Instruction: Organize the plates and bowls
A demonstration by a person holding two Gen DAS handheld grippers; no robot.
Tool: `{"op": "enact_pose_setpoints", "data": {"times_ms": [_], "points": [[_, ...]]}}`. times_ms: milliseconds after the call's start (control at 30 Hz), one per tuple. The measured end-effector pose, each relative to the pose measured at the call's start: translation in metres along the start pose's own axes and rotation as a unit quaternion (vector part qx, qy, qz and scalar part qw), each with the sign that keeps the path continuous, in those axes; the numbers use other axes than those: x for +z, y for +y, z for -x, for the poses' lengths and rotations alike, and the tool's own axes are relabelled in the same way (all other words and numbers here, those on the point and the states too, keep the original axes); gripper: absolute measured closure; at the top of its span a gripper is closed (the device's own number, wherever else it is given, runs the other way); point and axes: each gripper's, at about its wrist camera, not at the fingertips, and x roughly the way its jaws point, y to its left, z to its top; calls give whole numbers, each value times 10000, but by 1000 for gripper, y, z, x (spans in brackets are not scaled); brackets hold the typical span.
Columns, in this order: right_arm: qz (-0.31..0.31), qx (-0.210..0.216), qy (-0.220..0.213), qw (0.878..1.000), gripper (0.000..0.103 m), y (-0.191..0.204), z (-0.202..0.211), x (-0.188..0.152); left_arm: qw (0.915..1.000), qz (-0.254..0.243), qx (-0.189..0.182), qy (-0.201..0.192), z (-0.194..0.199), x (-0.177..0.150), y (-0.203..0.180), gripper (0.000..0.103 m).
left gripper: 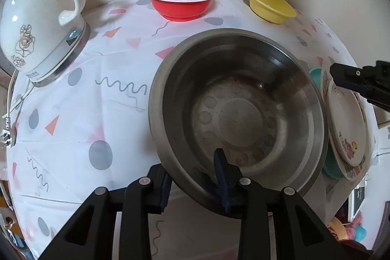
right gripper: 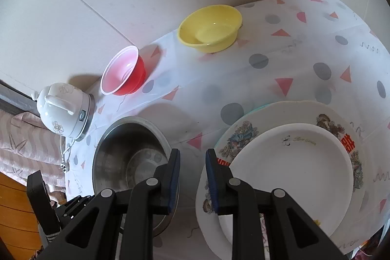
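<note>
My left gripper point(left gripper: 193, 177) is shut on the near rim of a steel bowl point(left gripper: 243, 113), one finger inside and one outside, and the bowl is tilted. The bowl also shows in the right wrist view point(right gripper: 131, 160). A red bowl point(left gripper: 181, 0) point(right gripper: 124, 72) and a yellow bowl point(left gripper: 271, 5) point(right gripper: 210, 27) stand at the back of the table. Stacked plates point(right gripper: 292, 162) lie to the right of the steel bowl: a plain white plate on a patterned one over a teal plate point(left gripper: 316, 76). My right gripper point(right gripper: 192, 177) is open and empty, over the stack's left edge.
A white ceramic kettle point(left gripper: 36, 26) point(right gripper: 63, 109) stands at the back left with its cord hanging off the table edge. The table has a white cloth point(left gripper: 97, 94) with dots and triangles. A wall is close behind the bowls.
</note>
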Motion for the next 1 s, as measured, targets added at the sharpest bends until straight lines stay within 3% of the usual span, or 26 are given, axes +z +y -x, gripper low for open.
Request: {"op": "enact_pose_setpoints", "data": {"times_ms": [167,300,567,1000], "points": [[19,18,17,10000,80,-2,-2,4,9998,159,20,-95,6,3,8,69],[39,30,17,10000,80,-2,-3,9,9992,326,68,-204,13,6,15,54],[58,34,49,10000,80,-7,-5,18,9971,641,198,-346,24,17,28,45],[-12,-28,-24,10000,79,-26,-2,42,9955,475,448,-693,41,58,11,29]]}}
